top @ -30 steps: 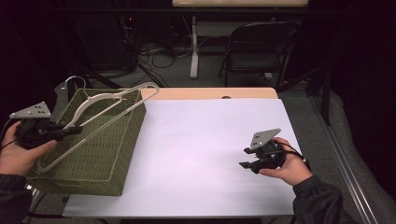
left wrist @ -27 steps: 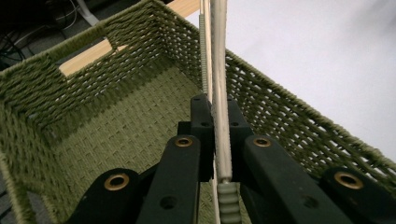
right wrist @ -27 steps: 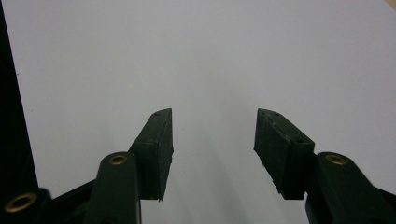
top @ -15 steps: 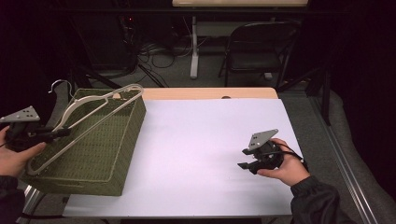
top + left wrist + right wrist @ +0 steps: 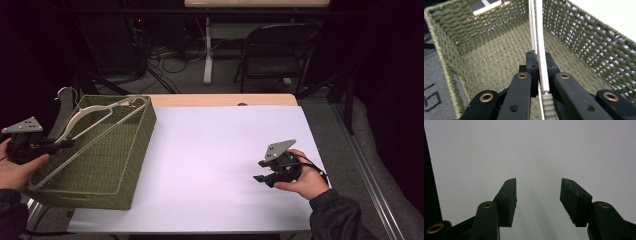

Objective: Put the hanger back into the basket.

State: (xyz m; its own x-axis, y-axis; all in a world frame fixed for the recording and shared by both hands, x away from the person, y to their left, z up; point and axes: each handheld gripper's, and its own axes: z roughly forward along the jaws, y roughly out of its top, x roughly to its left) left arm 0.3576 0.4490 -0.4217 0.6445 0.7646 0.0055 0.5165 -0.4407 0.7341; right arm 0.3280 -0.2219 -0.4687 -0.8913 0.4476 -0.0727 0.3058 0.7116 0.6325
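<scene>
The pale slim plastic clothes hanger (image 5: 95,122) lay aslant across the olive-green woven rectangular basket (image 5: 125,170) at the bench's left edge, long axis running from the near-left rim to the far-right corner, wire hook poking out past the far-left rim. The left gripper (image 5: 64,145) had its jaws clamped on the hanger's ribbed near end. The right gripper (image 5: 261,170) hovered with jaws apart, gripping nothing, over the white bench (image 5: 215,150) near its right edge. No writing was readable.

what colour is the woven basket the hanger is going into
Olive green basket, seen best in the left gripper view, where the weave shows close up.
</scene>
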